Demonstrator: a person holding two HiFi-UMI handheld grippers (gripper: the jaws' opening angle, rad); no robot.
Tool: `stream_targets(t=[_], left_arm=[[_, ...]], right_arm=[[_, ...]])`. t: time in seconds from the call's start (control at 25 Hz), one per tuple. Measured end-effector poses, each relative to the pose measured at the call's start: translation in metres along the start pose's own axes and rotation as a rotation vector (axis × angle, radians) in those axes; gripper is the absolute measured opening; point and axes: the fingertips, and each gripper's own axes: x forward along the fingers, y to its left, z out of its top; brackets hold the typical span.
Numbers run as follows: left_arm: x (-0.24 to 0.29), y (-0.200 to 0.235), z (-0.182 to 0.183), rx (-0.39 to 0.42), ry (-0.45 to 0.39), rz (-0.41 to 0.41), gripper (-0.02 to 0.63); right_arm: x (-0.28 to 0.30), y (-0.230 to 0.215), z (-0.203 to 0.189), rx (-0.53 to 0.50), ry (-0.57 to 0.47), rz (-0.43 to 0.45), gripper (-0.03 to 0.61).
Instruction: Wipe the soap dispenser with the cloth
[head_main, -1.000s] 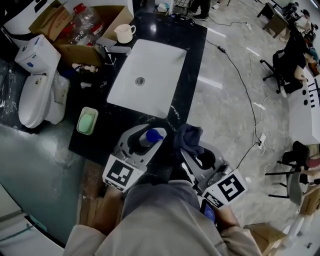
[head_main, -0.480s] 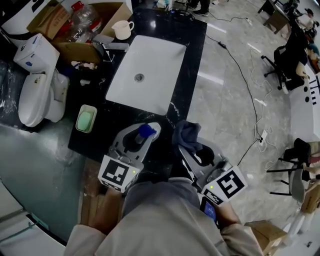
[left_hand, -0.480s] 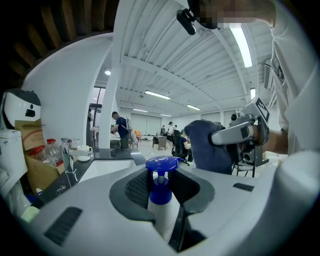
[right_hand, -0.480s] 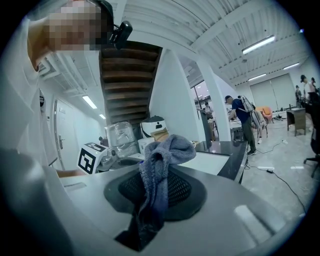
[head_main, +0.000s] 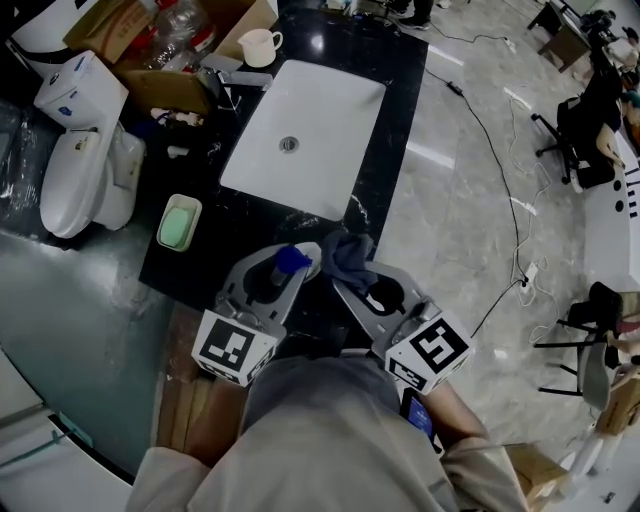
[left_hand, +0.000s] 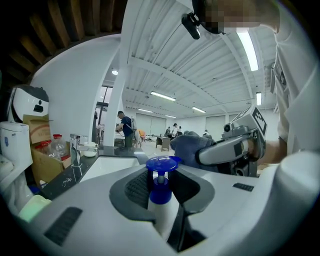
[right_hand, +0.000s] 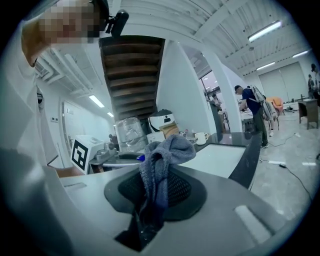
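Note:
The soap dispenser (left_hand: 159, 200), a white bottle with a blue pump cap (head_main: 290, 260), stands between the jaws of my left gripper (head_main: 284, 264), which is shut on its body. My right gripper (head_main: 352, 268) is shut on a bunched grey-blue cloth (head_main: 350, 255) that sticks out past its fingertips (right_hand: 162, 160). In the head view the cloth hangs just right of the blue cap, close beside it; I cannot tell if they touch. Seen from the left gripper view, the cloth (left_hand: 190, 150) and the right gripper (left_hand: 235, 150) are right behind the pump.
Both grippers hover over the near edge of a black counter (head_main: 240, 240) with a white sink (head_main: 305, 135). A green soap dish (head_main: 179, 222) lies at the counter's left; a faucet (head_main: 225, 85), white cup (head_main: 262, 45) and cardboard box (head_main: 170, 80) are at the back. A toilet (head_main: 85, 160) stands left.
The left jaws closed onto the dispenser. My right gripper carried the cloth leftward, from a gap beside the bottle to right next to its blue cap.

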Motion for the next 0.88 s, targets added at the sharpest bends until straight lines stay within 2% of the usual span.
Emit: stream_targets(t=[0.48, 0.88], left_arm=[[-0.02, 0.006, -0.003, -0.026, 0.007, 0.053, 0.091], [-0.03, 0.009, -0.005, -0.029, 0.005, 0.088, 0.091]], right_arm=[[0.034, 0.014, -0.016, 0.02, 0.044, 0.072, 0.071], [0.045, 0.013, -0.023, 0.036, 0.064, 0.088, 0.071]])
